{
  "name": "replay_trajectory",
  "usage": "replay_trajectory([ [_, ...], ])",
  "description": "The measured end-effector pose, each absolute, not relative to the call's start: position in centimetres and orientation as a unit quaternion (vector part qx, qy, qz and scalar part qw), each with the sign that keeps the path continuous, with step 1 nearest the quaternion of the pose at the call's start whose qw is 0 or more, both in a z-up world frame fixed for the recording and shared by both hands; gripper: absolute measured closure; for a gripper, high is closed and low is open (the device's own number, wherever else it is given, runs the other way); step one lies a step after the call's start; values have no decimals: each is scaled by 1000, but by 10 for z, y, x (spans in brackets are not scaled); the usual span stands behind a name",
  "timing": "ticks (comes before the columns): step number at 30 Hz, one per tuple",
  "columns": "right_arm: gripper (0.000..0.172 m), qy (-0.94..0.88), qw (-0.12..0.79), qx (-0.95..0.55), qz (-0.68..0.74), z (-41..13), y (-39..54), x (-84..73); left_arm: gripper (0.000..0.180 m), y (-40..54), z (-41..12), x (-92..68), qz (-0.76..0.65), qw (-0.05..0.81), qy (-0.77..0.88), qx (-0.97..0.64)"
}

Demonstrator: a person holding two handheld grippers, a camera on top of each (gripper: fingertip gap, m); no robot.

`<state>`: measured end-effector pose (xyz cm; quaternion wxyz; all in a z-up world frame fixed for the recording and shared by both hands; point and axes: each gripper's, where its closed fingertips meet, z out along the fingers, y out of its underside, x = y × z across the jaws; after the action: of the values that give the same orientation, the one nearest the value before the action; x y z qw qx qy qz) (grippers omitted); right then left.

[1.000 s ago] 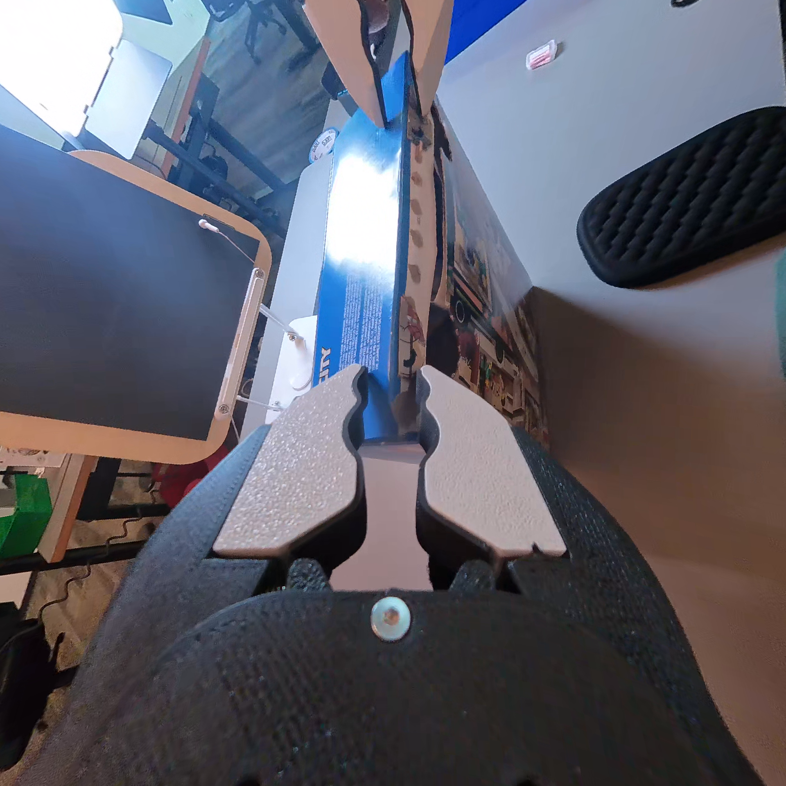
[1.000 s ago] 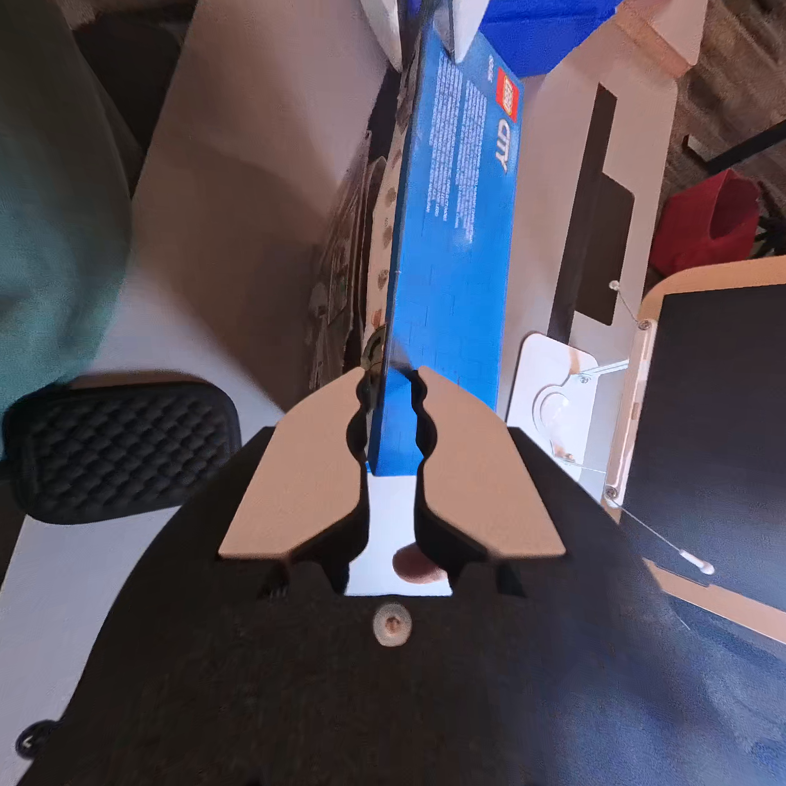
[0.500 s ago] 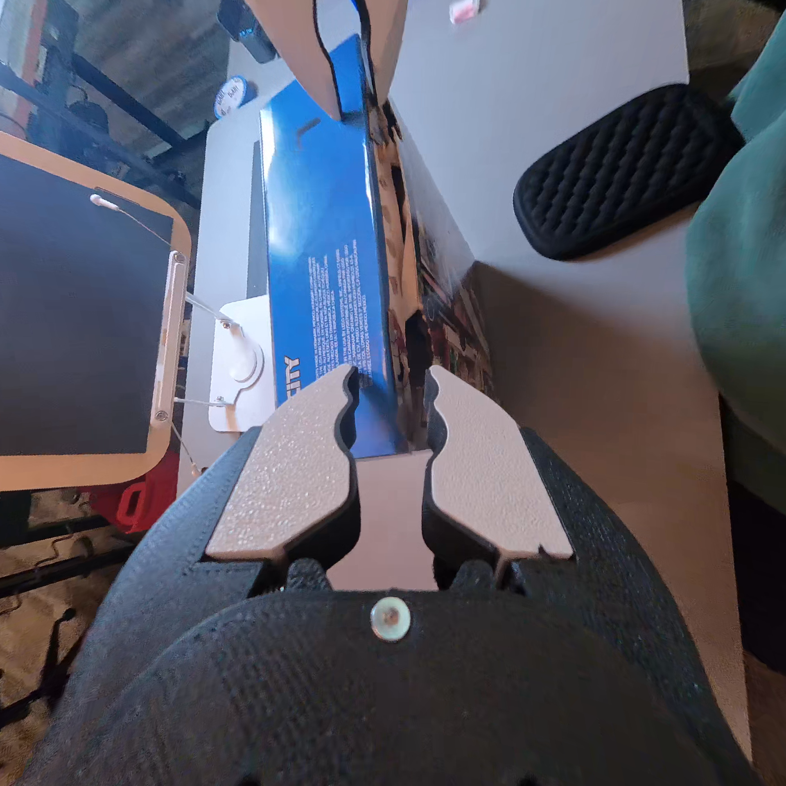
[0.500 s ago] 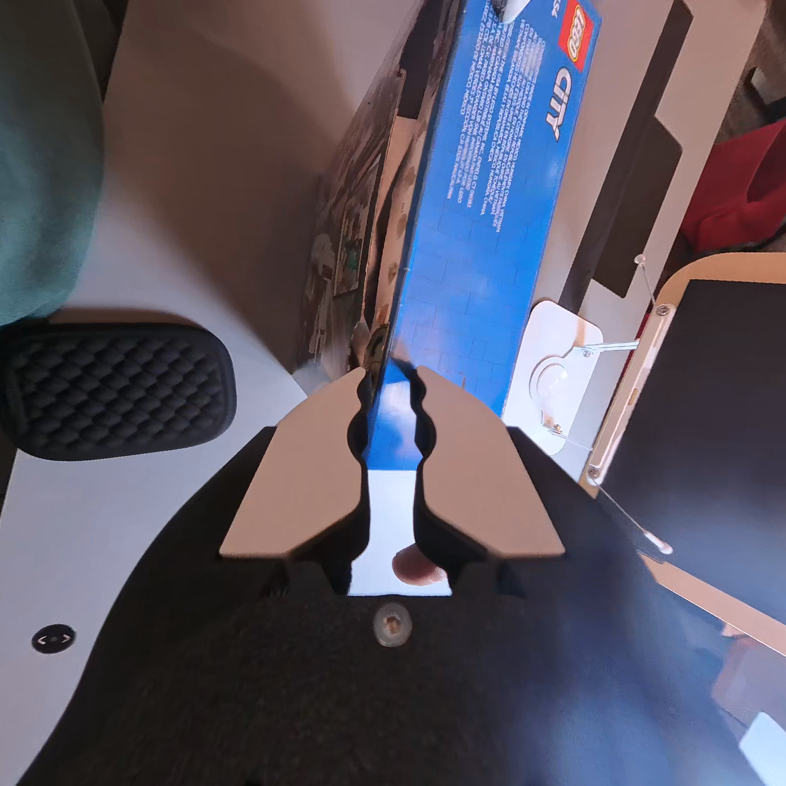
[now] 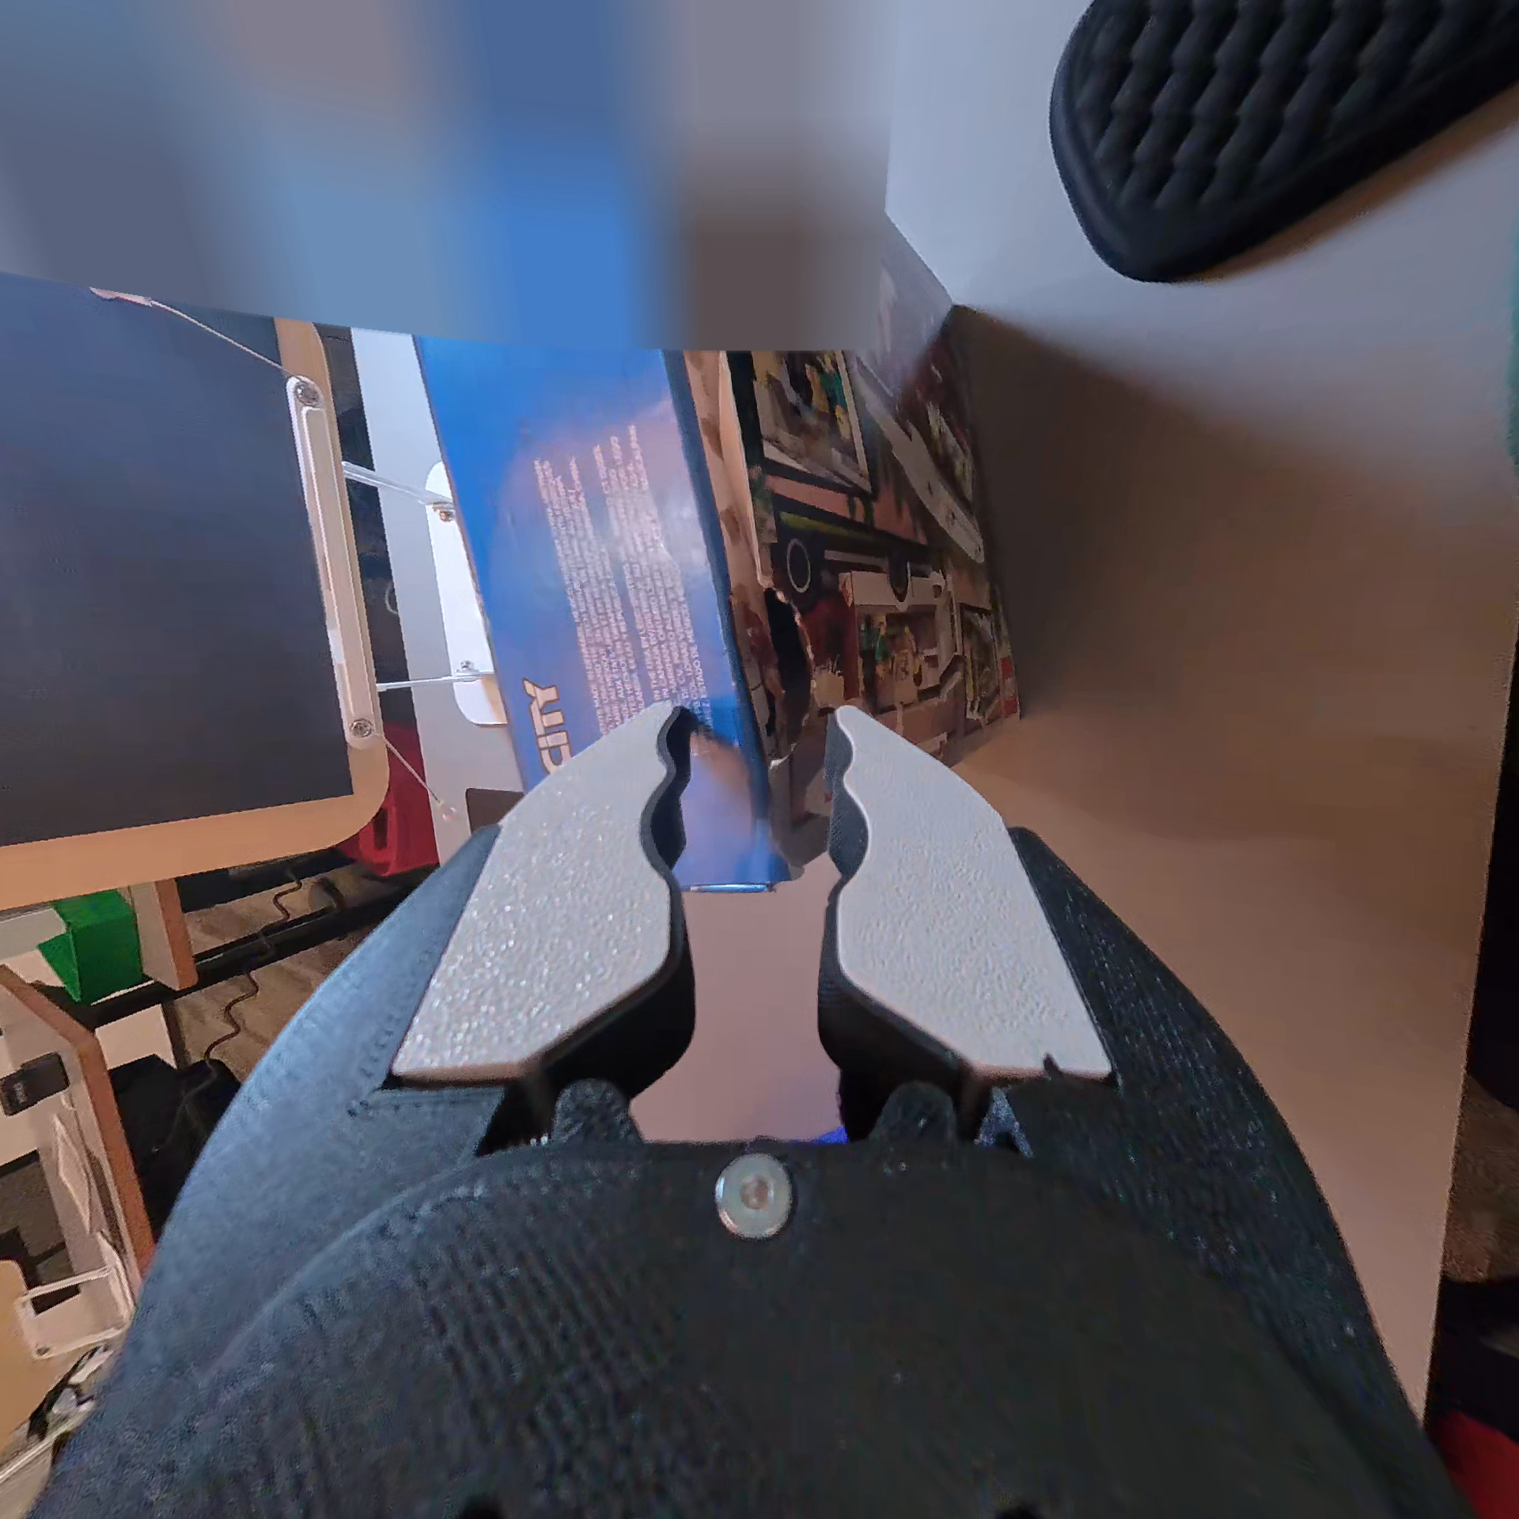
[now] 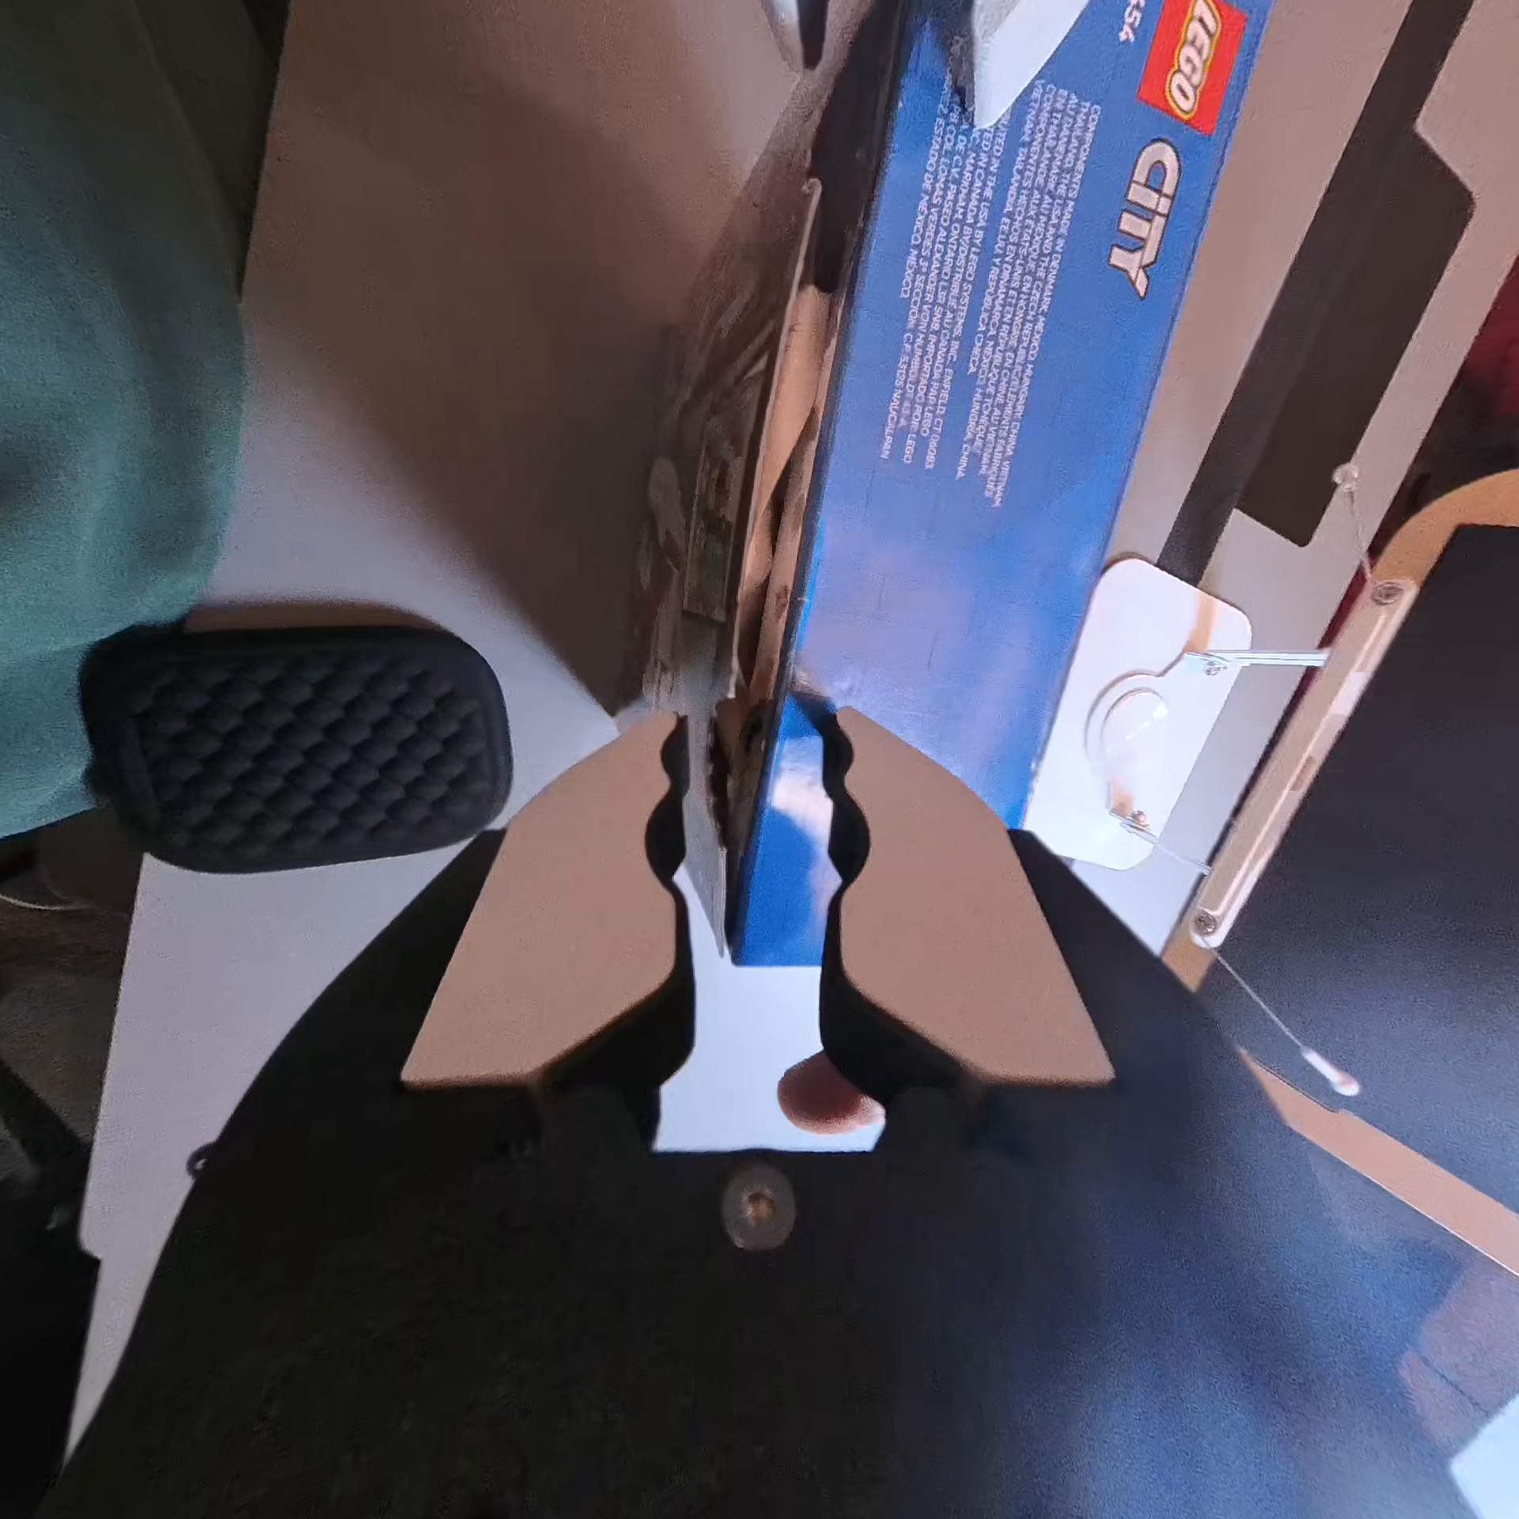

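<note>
My left gripper [image 5: 752, 789] stands partly open around one end of the flat blue cardboard toy box [image 5: 592, 575], with a clear gap between its right pad and the box, so nothing is pinched. My right gripper [image 6: 752, 789] is parted about the same at the opposite end, the box edge between its pads, not squeezed. The box stands on edge on the pale grey desk [image 6: 394, 329], near a black quilted wrist pad [image 6: 296, 740].
</note>
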<state>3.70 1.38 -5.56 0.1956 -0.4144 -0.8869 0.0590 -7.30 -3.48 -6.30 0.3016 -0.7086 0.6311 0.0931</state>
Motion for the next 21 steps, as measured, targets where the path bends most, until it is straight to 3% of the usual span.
replay_trajectory([
  [2, 155, -885, 232, -402, 41, -56, 19, 33, 151, -33, -63, -73, 83, 320, 624, -708],
  [4, 156, -879, 256, -398, 52, -57, 20, 33, 151, -33, -64, -72, 76, 341, 615, -706],
  [16, 152, -877, 239, -412, 67, -59, 16, 37, 155, -31, -65, -73, 73, 344, 608, -712],
  [19, 130, -876, 211, -423, 92, -58, 9, 42, 154, -32, -64, -73, 48, 350, 599, -718],
  [21, 137, -882, 230, -408, 49, -59, 13, 39, 155, -31, -64, -73, 51, 343, 605, -716],
])
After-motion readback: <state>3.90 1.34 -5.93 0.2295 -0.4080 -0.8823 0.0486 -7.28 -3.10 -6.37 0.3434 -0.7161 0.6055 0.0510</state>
